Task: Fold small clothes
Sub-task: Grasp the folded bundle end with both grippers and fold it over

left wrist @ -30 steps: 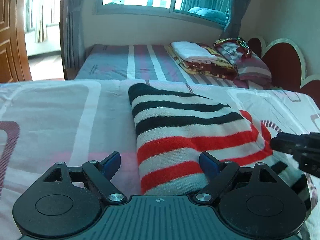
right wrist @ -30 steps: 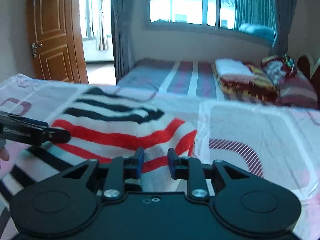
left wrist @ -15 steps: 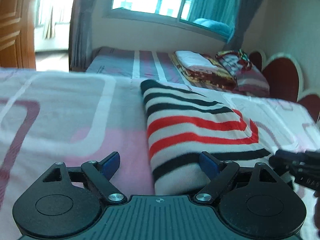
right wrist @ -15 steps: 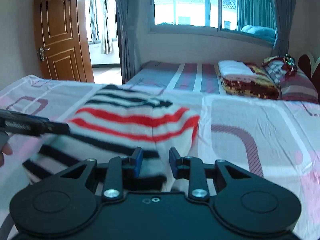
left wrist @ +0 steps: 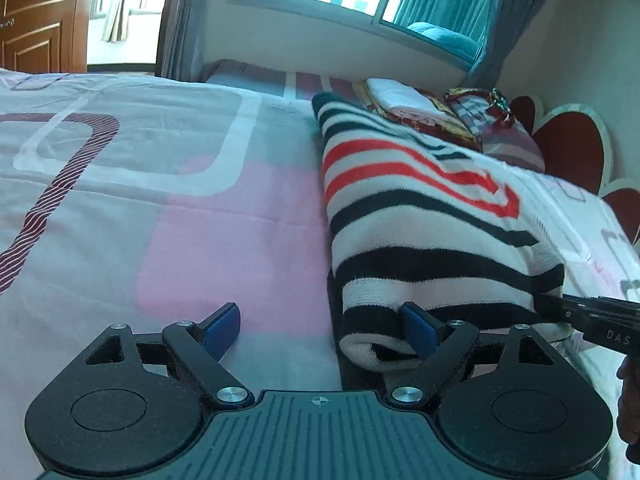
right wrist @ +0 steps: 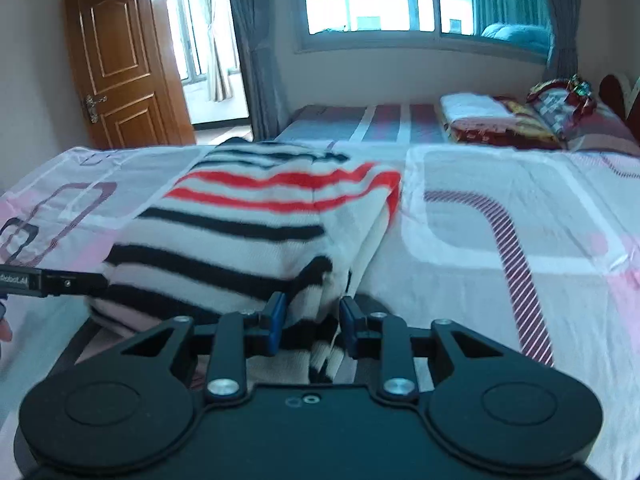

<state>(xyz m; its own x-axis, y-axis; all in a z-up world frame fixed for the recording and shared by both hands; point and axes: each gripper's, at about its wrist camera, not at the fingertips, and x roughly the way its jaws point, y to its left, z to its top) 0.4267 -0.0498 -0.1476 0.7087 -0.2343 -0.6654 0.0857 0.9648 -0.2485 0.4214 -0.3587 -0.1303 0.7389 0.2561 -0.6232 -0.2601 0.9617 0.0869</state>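
A folded striped sweater, white with black and red bands, lies on the bed sheet. My left gripper is wide open at the sweater's near left corner; its right finger touches the rolled near edge, its left finger rests over bare sheet. In the right wrist view the sweater lies ahead, and my right gripper is narrowly closed on its near edge fold. The right gripper's tip shows at the sweater's right corner in the left wrist view.
The bed sheet is pink and white with rounded squares. A second bed behind holds folded blankets and pillows. A wooden door stands open at the left, and a red headboard at the right.
Both grippers pulled back toward me along the sweater. Its near end has been folded over, so the black-striped part is now nearest. The right gripper stays closed on the edge.
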